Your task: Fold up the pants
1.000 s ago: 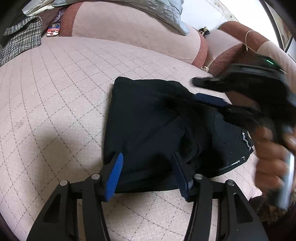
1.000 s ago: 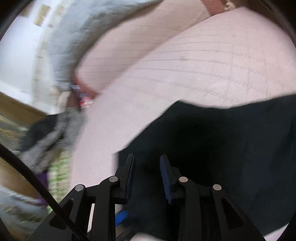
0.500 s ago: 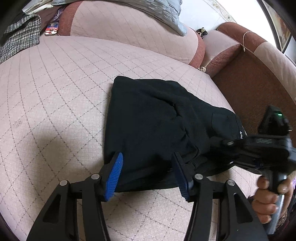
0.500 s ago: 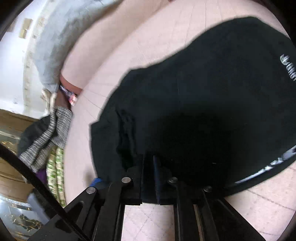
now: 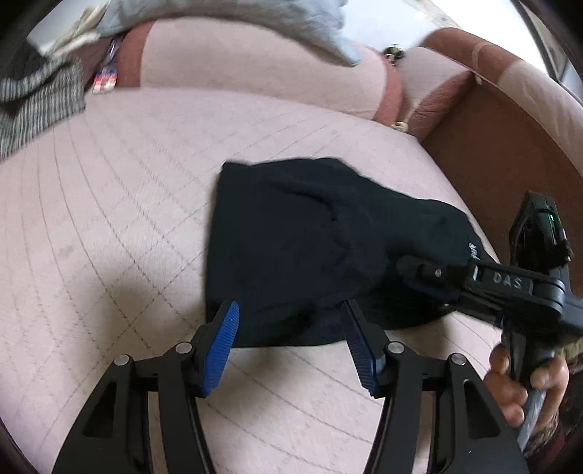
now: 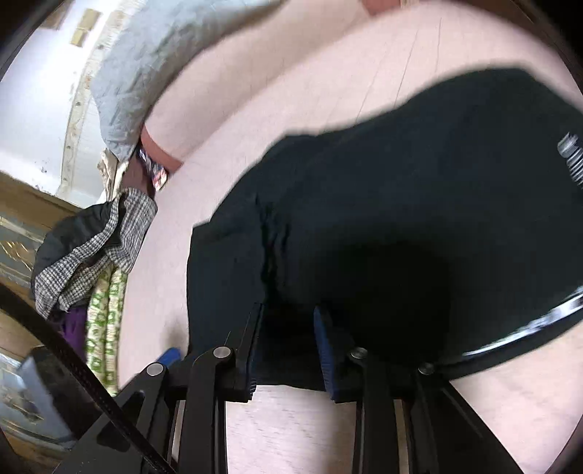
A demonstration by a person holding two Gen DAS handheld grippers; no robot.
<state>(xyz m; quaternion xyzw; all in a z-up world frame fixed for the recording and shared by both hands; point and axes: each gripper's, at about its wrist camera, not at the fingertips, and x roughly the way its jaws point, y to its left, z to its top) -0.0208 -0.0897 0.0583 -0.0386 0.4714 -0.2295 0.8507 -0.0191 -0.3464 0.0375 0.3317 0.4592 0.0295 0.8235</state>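
The black pants (image 5: 309, 248) lie folded into a compact bundle on the pink quilted sofa seat (image 5: 109, 226); they also fill the right wrist view (image 6: 400, 204). My left gripper (image 5: 289, 313) is open, its blue pads (image 5: 220, 346) standing at the bundle's near edge without holding it. My right gripper (image 6: 288, 310) is open a little, its fingertips at the pants' near edge. It shows in the left wrist view (image 5: 411, 269) reaching in from the right onto the pants.
A pink backrest cushion (image 5: 255, 69) with a grey quilted cloth (image 5: 291, 22) stands behind. A checked garment (image 5: 36, 105) lies at the far left, with more clothes beside it (image 6: 105, 291). A brown armrest (image 5: 510, 146) rises on the right.
The right gripper was shut on the pants' edge half a second ago and has opened partly, letting the cloth go. The left gripper has stayed open and pulled back slightly.
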